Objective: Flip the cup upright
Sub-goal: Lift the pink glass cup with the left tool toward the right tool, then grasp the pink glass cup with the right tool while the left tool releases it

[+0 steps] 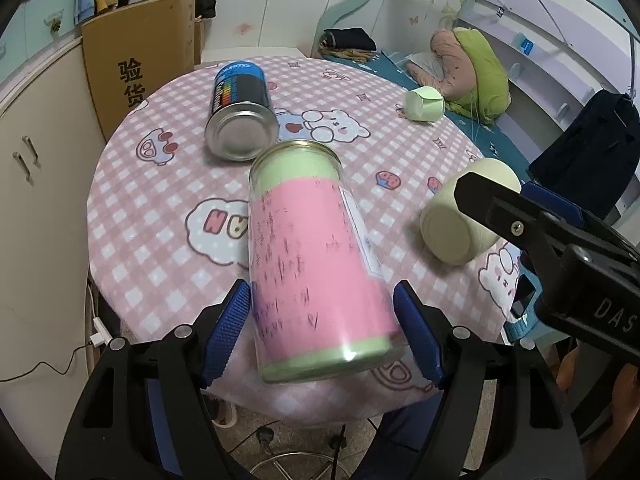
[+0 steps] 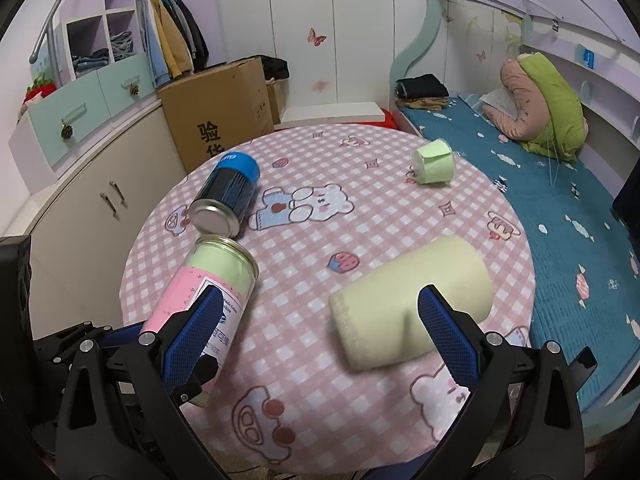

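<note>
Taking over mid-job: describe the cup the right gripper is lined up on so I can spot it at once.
On the round table with the pink checked cloth, look at the near right part, between the open fingers of the right gripper. The pale yellow cup lies there on its side. It is plain, unlike the labelled pink can, and bigger than the green cup beyond.

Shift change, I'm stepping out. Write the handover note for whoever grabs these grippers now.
Left gripper: open, straddling the pink-labelled can, which lies on its side; contact unclear.
Right gripper: open, over the pale yellow cup, also lying down.
Blue can and small green cup lie tipped farther back on the checked table.
Done: nothing upright yet.
Left: grip and stand them up.
</note>
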Tool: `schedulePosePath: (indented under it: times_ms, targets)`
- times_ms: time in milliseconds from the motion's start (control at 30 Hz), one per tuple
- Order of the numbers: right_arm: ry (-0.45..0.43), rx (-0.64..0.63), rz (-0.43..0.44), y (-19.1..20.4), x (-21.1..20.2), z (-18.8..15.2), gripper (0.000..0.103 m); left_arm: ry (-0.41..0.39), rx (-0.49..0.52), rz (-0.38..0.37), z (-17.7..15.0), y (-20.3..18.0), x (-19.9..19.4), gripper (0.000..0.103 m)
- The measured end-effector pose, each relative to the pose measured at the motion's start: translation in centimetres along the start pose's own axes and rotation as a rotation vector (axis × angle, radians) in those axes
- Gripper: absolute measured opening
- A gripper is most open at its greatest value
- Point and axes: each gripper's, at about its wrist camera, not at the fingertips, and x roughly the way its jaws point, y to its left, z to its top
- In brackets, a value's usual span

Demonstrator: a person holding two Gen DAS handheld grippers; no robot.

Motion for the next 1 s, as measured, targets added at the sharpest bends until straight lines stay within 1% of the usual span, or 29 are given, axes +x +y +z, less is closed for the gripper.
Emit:
schedulePosePath:
  times_ms: [33, 67, 100, 200, 267, 367, 533, 633, 733, 833, 1000]
  targets:
    - [0.002, 0.000, 0.001, 0.1, 0.0, 0.0, 0.098, -0.007, 0.005, 0.001, -0.1, 0.0, -0.2, 0.073]
    - [0.005, 0.002, 0.006, 0.2, 0.0, 0.0, 0.098, -0.017, 0.007, 0.005, -0.1, 0.1, -0.4, 0.079]
    - [0.009, 0.005, 0.013, 0.3, -0.1, 0.0, 0.098, -0.024, 0.006, 0.010, -0.1, 0.2, -0.6, 0.081]
    - [0.007, 0.003, 0.020, 0.9, -0.4, 0.2, 0.098, -0.042, -0.015, -0.002, -0.1, 1.0, -1.5, 0.085]
    - [-0.001, -0.003, 0.022, 1.4, -0.7, 0.6, 0.098, -0.056, -0.029, -0.009, 0.0, 1.8, -2.2, 0.086]
    - [-0.009, -0.005, 0.026, 2.2, -0.8, 1.2, 0.098, -0.090, -0.052, 0.007, 0.4, 3.3, -3.5, 0.086]
    - [-0.005, -0.009, 0.043, 3.6, -0.2, 1.7, 0.098, -0.159, -0.081, 0.121, 1.2, 5.9, -5.1, 0.087]
    - [0.013, -0.014, 0.056, 4.7, 0.7, 1.9, 0.098, -0.188, -0.106, 0.159, 1.9, 7.6, -5.6, 0.087]
    - [0.052, -0.012, 0.076, 5.7, 2.3, 2.0, 0.098, -0.215, -0.120, 0.202, 2.5, 8.9, -5.9, 0.087]
    - [0.082, -0.012, 0.078, 6.5, 3.7, 1.9, 0.098, -0.219, -0.137, 0.219, 3.0, 10.1, -5.8, 0.087]
    - [0.115, -0.022, 0.079, 8.0, 5.1, 1.9, 0.098, -0.212, -0.161, 0.217, 3.3, 11.9, -5.3, 0.087]
